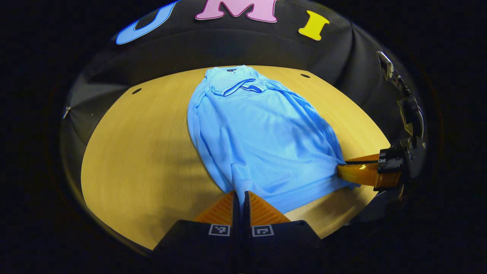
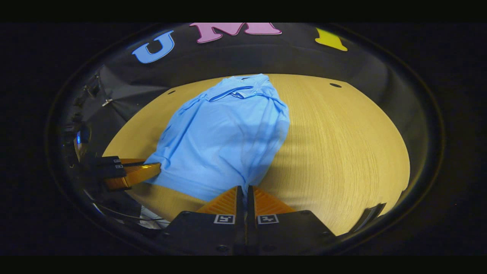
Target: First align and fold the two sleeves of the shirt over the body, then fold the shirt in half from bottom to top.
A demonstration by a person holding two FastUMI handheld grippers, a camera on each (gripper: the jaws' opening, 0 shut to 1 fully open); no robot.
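The left gripper (image 1: 240, 198) sits at the near hem of the shirt (image 1: 258, 137), its two fingers pressed together with a pinch of the blue cloth caught between them at the hem's left corner. The right gripper (image 2: 243, 192) does the same at the hem's other corner, fingers closed on a fold of fabric; it also shows in the left gripper view off to the right (image 1: 344, 172), its tips at the cloth's edge. There is one shirt, lying flat on the wooden counter (image 1: 140, 160), and two grippers, one at each bottom corner. The shirt's long axis runs straight away from both grippers, hem nearest them, collar (image 1: 231, 70) at the far end near the booth's wall. Both sleeves (image 1: 243, 86) already lie folded across the upper chest, their darker-trimmed cuffs meeting near the middle, so the sleeve step looks done. What remains, by my judgement, is the bottom-to-top fold: the hem would need to be carried forward along that axis toward the collar, both corners kept level so the edge lands square. Neither gripper is nearer; they share the hem evenly.
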